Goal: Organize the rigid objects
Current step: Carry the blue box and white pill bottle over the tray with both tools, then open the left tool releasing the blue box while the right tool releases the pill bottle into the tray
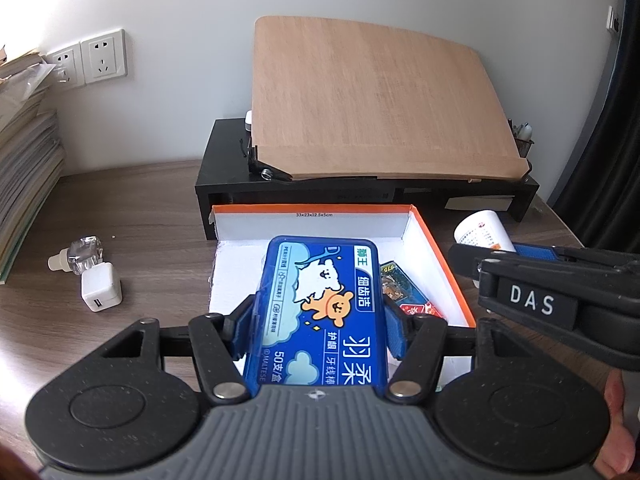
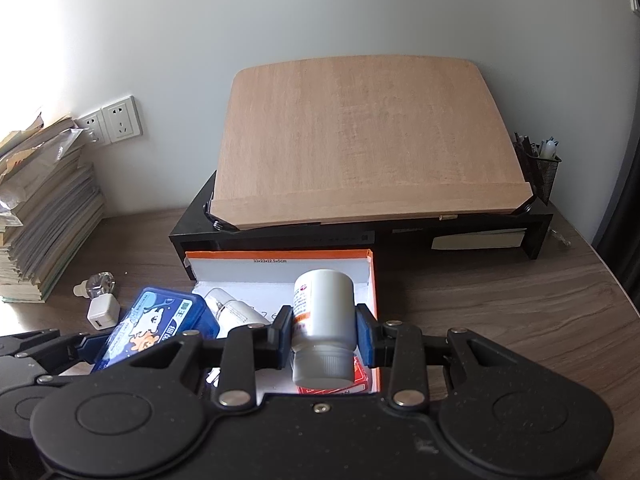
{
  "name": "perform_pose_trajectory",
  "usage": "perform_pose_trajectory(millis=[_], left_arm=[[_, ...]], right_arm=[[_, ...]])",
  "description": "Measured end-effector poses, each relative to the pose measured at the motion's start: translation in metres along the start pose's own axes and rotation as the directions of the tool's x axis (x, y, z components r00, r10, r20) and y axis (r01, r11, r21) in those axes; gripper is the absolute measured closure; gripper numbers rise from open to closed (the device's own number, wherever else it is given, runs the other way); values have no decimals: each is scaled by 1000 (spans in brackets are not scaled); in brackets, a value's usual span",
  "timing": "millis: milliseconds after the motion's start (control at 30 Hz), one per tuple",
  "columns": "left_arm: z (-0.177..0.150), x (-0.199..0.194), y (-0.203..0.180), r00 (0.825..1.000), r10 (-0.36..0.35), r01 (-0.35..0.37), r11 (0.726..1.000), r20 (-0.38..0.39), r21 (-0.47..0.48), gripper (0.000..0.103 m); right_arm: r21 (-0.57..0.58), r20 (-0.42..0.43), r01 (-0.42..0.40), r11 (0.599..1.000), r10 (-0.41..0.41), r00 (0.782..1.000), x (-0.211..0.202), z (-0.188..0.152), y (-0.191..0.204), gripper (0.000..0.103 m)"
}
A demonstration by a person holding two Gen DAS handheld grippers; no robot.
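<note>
The blue floss-pick box (image 1: 320, 308) sits between the jaws of the left gripper (image 1: 320, 322), the blue pads pressing on its two long sides, so it is held flat with its printed face up. Just ahead of and below these jaws is the orange-rimmed cardboard box (image 1: 440, 256), open on top. The right gripper (image 2: 323, 334) has its jaws closed on a white pill bottle (image 2: 324, 316), which lies between the pads with its ribbed cap toward the camera, also above the cardboard box.

I judge that both things are about to be put into the cardboard box. To do it well, each one should go down onto a free white part of the floor, not on the small packets (image 1: 400, 288) and the second white bottle (image 2: 236, 308) that already lie inside. The two grippers are near each other, so it seems safer to release one first. The bottle is round and may roll when the jaws let it go.

To the left of the left jaws, on the brown wooden desk (image 1: 140, 208), lie a white charger cube (image 1: 101, 292) and a clear glass stopper (image 1: 82, 258). Beyond the jaws stands a black riser (image 1: 224, 184) with a tilted wooden board (image 1: 372, 100). A stack of books (image 1: 24, 168) stands far left by the wall sockets (image 1: 92, 62).
</note>
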State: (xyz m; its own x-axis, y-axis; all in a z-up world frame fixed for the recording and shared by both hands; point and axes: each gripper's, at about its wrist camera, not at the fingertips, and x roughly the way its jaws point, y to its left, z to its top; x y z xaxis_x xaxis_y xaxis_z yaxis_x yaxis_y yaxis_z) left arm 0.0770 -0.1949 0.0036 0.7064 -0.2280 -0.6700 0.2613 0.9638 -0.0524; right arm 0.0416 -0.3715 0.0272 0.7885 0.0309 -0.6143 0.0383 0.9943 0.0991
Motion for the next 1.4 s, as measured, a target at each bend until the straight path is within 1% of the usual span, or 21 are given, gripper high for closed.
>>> perform_pose_trajectory(millis=[667,933,1000,1100,1133,1167,1267,1400], left_arm=[[0,8,5,999,-5,5,1000,-34,6,40],[-1,13,8,998,-33,34,999,-58,10,40],[-1,13,9,997,-46,46,999,-66,8,40],[-2,14,10,995,-60,61,998,-77,14,40],[-2,14,10,995,-67,68,998,-80,15,40],[-2,14,10,994,-71,73,997,-82,16,40],[-3,14,11,992,-96,97,995,-85,11,40],[-4,9,11,989,-128,129,992,-68,11,39]], right_arm=[[-13,-40,-5,1000,5,999,23,5,5,63],[-9,-63,-5,1000,4,998,38,7,5,63],[-13,-59,-20,1000,20,998,41,8,6,62],[-22,-28,-41,999,41,999,42,11,7,62],[-22,-12,-42,999,41,999,41,13,8,58],[-19,0,-40,999,40,999,39,14,8,54],[-11,15,-27,1000,28,1000,35,16,8,54],[13,19,1,1000,-1,1000,28,15,5,54]])
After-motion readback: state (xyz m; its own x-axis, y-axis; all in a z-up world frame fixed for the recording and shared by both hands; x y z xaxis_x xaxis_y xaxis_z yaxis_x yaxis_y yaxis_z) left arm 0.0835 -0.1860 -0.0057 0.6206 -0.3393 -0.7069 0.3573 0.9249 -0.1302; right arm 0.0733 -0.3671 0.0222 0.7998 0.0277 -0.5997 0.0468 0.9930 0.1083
